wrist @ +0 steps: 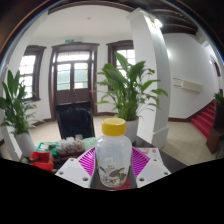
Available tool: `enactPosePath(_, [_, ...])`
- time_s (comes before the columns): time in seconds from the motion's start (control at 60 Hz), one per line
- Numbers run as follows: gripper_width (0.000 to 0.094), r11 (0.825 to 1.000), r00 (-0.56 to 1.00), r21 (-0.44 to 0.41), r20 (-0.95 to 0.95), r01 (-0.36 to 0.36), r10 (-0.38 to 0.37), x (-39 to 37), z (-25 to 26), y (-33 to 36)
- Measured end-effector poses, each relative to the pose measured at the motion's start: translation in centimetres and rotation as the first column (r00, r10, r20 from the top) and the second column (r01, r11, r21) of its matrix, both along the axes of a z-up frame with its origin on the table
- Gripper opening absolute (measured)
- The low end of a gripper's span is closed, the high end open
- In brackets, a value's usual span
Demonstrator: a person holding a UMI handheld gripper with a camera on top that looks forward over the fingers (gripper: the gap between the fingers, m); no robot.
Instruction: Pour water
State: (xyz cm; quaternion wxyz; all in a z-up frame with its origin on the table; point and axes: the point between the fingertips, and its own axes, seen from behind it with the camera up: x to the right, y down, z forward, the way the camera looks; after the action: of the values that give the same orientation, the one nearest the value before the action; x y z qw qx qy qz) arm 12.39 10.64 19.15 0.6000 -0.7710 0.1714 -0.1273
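Note:
A clear plastic bottle (113, 157) with a yellow cap (115, 126) stands upright between my fingers. Its lower part carries a dark printed label. My gripper (113, 163) is shut on the bottle, with the magenta pads (89, 160) pressed against both of its sides. The bottle's base is hidden below the fingers. No cup or other vessel shows.
A red object (42, 158) and some clutter lie on a surface to the left, beyond the fingers. A dark chair (74, 120) stands behind it. Potted plants (130, 88) flank a white pillar (152, 70), with wooden doors (74, 82) at the back and red stairs (205, 118) to the right.

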Motion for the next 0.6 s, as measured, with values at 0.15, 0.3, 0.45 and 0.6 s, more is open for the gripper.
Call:
enactPosePath(0.15, [0.0457, 0.997, 0.998, -0.046, -0.015, 0.064, -0.064, 3.5, -5.7, -0.3])
enactPosePath(0.3, [0.0467, 0.997, 0.998, -0.05, -0.009, 0.062, -0.062, 5.8, -10.2, 1.2])
enactPosePath(0.45, [0.0465, 0.999, 0.999, 0.006, -0.024, 0.034, -0.034, 5.6, -11.0, 1.2])
enactPosePath(0.6, [0.0505, 1.0, 1.0, -0.002, 0.005, 0.017, -0.017, 5.4, -11.0, 1.2])
